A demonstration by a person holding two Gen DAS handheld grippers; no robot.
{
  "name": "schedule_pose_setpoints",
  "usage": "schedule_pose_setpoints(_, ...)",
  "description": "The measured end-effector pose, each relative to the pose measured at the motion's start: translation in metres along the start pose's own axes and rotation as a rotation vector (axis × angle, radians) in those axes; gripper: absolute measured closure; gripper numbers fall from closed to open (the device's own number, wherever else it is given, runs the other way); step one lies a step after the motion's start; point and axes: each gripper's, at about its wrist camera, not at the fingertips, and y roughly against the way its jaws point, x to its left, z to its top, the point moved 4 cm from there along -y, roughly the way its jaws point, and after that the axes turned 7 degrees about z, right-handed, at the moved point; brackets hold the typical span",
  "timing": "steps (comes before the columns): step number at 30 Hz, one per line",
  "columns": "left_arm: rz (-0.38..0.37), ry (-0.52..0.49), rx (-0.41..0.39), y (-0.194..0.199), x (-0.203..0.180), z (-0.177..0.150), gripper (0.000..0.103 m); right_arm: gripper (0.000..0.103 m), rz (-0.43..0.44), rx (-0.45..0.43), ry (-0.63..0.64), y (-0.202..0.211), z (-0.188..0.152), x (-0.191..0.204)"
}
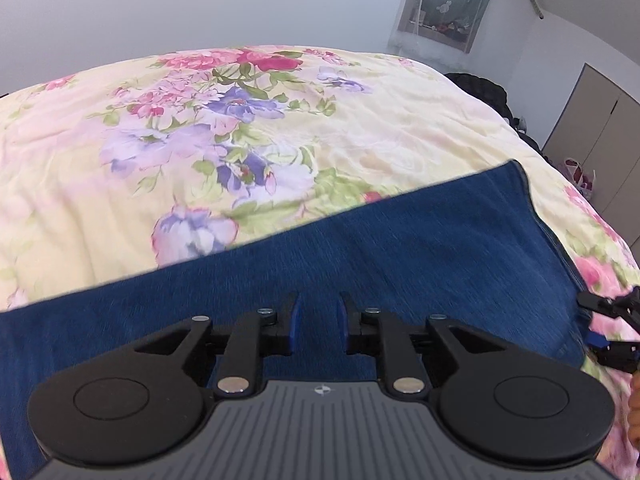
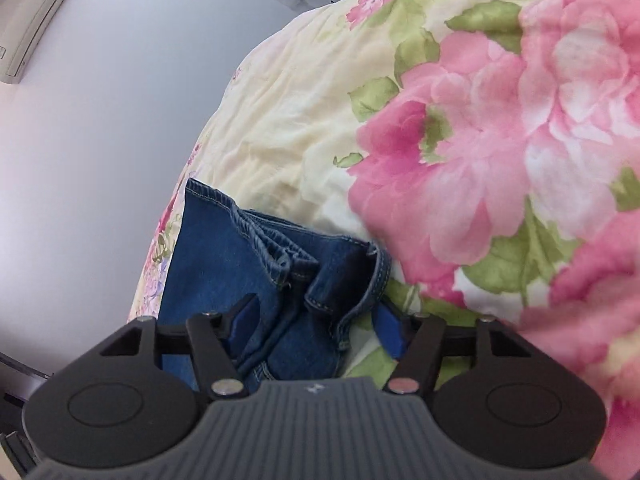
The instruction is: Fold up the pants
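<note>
Blue denim pants (image 1: 360, 248) lie flat across the near part of a floral bed cover (image 1: 200, 140). My left gripper (image 1: 318, 316) hovers over the denim, its blue pads a narrow gap apart with nothing between them. In the right wrist view the stitched ends of the pants (image 2: 272, 248) lie bunched and layered on the cover (image 2: 480, 140). My right gripper (image 2: 316, 324) stands wide open around that bunched denim, its pads not pressing on it. That same right gripper (image 1: 612, 320) shows at the right edge of the left wrist view, beside the pants' edge.
The bed runs to a pale wall at the far side. A window (image 1: 444, 4), a dark pile (image 1: 484, 88), cupboard doors (image 1: 592, 128) and a bag (image 1: 580, 172) stand beyond the right side. An air conditioner (image 2: 36, 12) hangs on the wall.
</note>
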Motion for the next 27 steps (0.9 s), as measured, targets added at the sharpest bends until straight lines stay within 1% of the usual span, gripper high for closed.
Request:
schedule_pose_setpoints(2, -0.003, 0.011, 0.006, -0.017, 0.001, 0.009, 0.082, 0.046, 0.014, -0.007, 0.000, -0.006, 0.000, 0.000)
schedule_pose_setpoints(3, 0.005, 0.010, 0.008, -0.025, 0.001, 0.012, 0.082, 0.048, 0.017, -0.011, 0.005, -0.006, 0.001, 0.002)
schedule_pose_setpoints(7, 0.017, -0.004, 0.062, -0.056, -0.001, 0.013, 0.083, 0.065, 0.023, -0.030, 0.027, -0.011, 0.002, -0.001)
schedule_pose_setpoints(11, 0.025, -0.026, 0.061, -0.061, -0.002, 0.013, 0.083, 0.077, 0.025, -0.035, 0.057, -0.014, 0.000, 0.004)
schedule_pose_setpoints(13, 0.030, -0.022, 0.063, -0.053, -0.002, 0.016, 0.083, 0.083, 0.035, -0.039, 0.061, -0.015, 0.001, 0.007)
schedule_pose_setpoints(15, 0.033, -0.040, 0.049, -0.039, -0.007, 0.016, 0.084, 0.085, 0.038, -0.045, 0.074, -0.009, 0.005, 0.015)
schedule_pose_setpoints(17, 0.021, -0.085, 0.028, -0.020, -0.015, 0.009, 0.084, 0.085, 0.050, -0.052, 0.090, -0.003, 0.009, 0.025)
schedule_pose_setpoints(20, -0.005, -0.143, 0.014, 0.011, -0.026, -0.010, 0.084, 0.086, 0.061, -0.061, 0.128, 0.004, 0.014, 0.045)
schedule_pose_setpoints(23, -0.046, -0.160, 0.013, 0.037, -0.033, -0.035, 0.085, 0.086, 0.054, -0.062, 0.184, 0.011, 0.017, 0.066)
schedule_pose_setpoints(25, -0.062, -0.155, 0.023, 0.048, -0.036, -0.050, 0.086, 0.086, 0.045, -0.061, 0.218, 0.012, 0.017, 0.078)
schedule_pose_setpoints(27, -0.080, -0.161, 0.053, 0.048, -0.042, -0.064, 0.087, 0.086, 0.042, -0.063, 0.246, 0.015, 0.016, 0.088)
